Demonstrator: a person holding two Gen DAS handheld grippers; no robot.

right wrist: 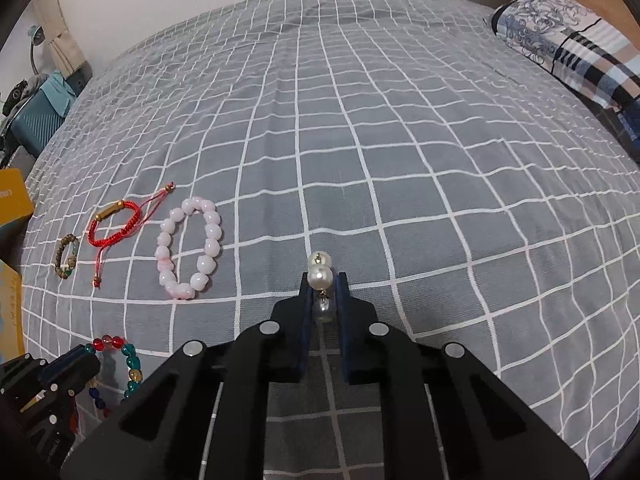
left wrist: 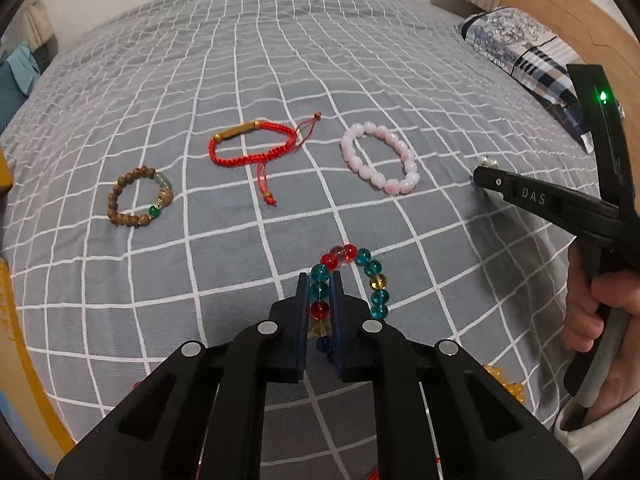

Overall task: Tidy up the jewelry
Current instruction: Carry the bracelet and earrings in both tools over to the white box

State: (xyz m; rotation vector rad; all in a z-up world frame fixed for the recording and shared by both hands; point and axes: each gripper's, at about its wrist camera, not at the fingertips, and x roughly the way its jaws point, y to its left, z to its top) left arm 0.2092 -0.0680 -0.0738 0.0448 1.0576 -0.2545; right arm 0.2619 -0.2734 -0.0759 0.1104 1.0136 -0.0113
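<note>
Three bracelets are laid in a row across the grey checked bed (left wrist: 280, 60): at far left a wooden bead bracelet (left wrist: 138, 196), next a red cord bracelet (left wrist: 252, 142) with a brass tube, then a pink bead bracelet (left wrist: 380, 160), its long axis running away from the cameras. Nearer than the row and ahead of the left hand-held gripper (left wrist: 320, 280), a multicoloured glass bead bracelet (left wrist: 352, 280) is held: the jaws are closed on one side of the loop, beads lined up between the pads, while the far side of the loop curves out to the right. Whether that free part rests on the bed or hangs just above it cannot be told. Further right, the right hand-held gripper (right wrist: 324, 280) is closed on a pearl piece (right wrist: 320, 276), two pearls protruding past the fingertips, just above or on the bed; contact cannot be confirmed. Open bedsheet lies to the right of the pink bracelet, and the right hand-held gripper is judged the nearer one to that spot, so the row is probably to be continued there. A patterned pillow (right wrist: 568, 48) is noted at the far right edge.
</note>
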